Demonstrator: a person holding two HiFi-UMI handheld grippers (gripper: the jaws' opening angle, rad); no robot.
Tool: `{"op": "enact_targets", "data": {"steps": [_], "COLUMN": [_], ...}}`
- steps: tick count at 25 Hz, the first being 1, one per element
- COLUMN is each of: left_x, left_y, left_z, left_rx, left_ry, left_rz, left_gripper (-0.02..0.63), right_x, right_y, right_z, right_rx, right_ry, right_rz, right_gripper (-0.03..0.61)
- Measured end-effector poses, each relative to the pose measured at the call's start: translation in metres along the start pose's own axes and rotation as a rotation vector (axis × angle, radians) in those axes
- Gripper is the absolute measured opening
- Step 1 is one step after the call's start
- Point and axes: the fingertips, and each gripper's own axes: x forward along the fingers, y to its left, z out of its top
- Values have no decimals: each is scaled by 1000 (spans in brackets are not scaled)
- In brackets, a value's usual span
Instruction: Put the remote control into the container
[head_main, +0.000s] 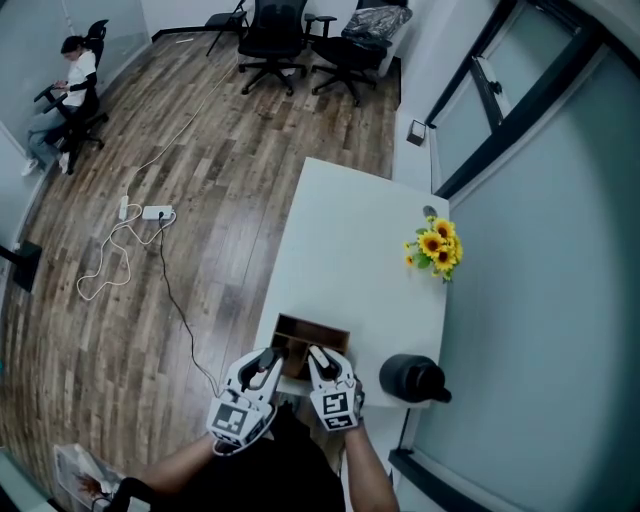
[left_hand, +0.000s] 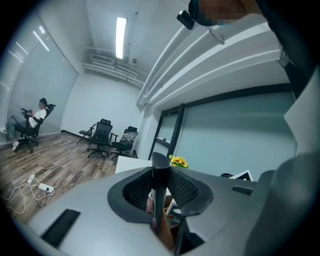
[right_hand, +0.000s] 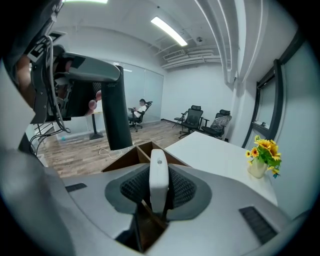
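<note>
Field note, task roughly at its midpoint by my reading: pick-up done, drop-off not.

- Your left gripper (left_hand: 160, 196) has its jaws clamped on a dark remote (left_hand: 160, 172), which stands upright between the pads with its top end poking well above them.
- Your right gripper (right_hand: 159, 192) is closed on a white remote (right_hand: 159, 175), also end-up, with a small dot near its top. From this view the dark remote shows as a tall black slab off to the left, so the two hands are close together.
- The wooden container (head_main: 312, 324) sits at the near edge of the white table (head_main: 350, 240), directly under both grippers. Its dividers make several compartments; the right gripper view looks down past the white remote onto one divider wall and the open bays beyond it.
- Neither remote is inside yet. Both are held above the rim, in the grippers, not resting on the wood as far as you can see.
- Left to do, as I judge it: lower each remote into a bay, release, lift clear. Watch the divider under the white remote; coming down on it would tip the remote.
- Elsewhere on the table: sunflowers (head_main: 437, 245) and a black jug (head_main: 410, 378), both well apart from the work.
</note>
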Motion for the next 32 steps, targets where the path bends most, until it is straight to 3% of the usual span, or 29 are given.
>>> {"op": "enact_targets", "data": {"steps": [20, 24, 32], "left_x": [-18, -22, -25], "left_y": [-6, -5, -3], "left_z": [9, 10, 10], "left_rx": [-2, 4, -3], "left_ry": [-34, -42, -54], "left_rz": [-23, -32, -48], "left_gripper": [103, 101, 101], "right_x": [-24, -31, -42], "right_y": [5, 7, 3], "right_z": [8, 25, 32], "right_rx": [-6, -8, 40], "right_ry": [-26, -58, -99], "right_rz": [-94, -109, -153], "right_gripper": [114, 114, 114]}}
